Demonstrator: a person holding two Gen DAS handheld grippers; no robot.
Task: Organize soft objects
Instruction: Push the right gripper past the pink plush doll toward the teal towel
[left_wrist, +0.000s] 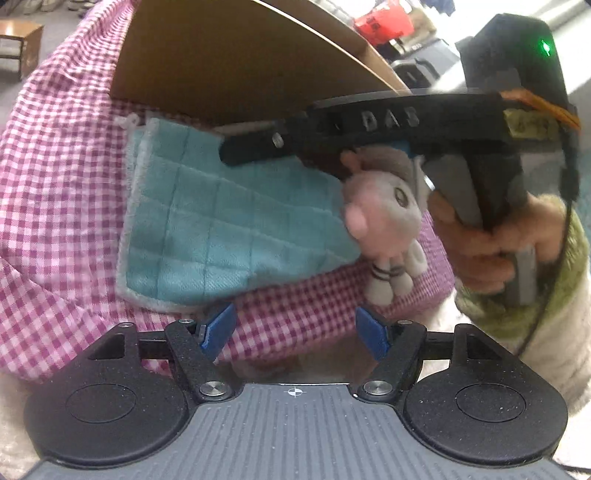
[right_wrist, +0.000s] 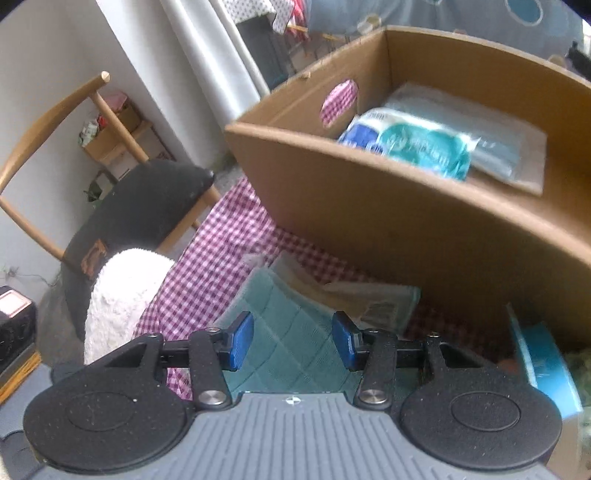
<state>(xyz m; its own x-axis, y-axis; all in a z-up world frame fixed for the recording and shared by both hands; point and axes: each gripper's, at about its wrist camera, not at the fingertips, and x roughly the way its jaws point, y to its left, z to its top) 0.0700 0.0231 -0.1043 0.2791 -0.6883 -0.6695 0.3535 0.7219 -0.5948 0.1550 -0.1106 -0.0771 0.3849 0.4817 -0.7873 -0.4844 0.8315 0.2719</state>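
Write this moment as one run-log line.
left hand-held gripper: open, empty | right hand-held gripper: open over teal cloth | plush toy: beside cloth

We see the towel (left_wrist: 221, 221) lying on the tablecloth (left_wrist: 55, 206) before the cardboard box (left_wrist: 221, 66), the plush toy (left_wrist: 388, 221) at its right.

Left wrist view looks down, close, at teal cloth (left_wrist: 221, 221) lying before cardboard box (left_wrist: 221, 55). Right wrist view looks down from above the same cloth (right_wrist: 291, 332) into box (right_wrist: 406, 221). Both share cloth, box.
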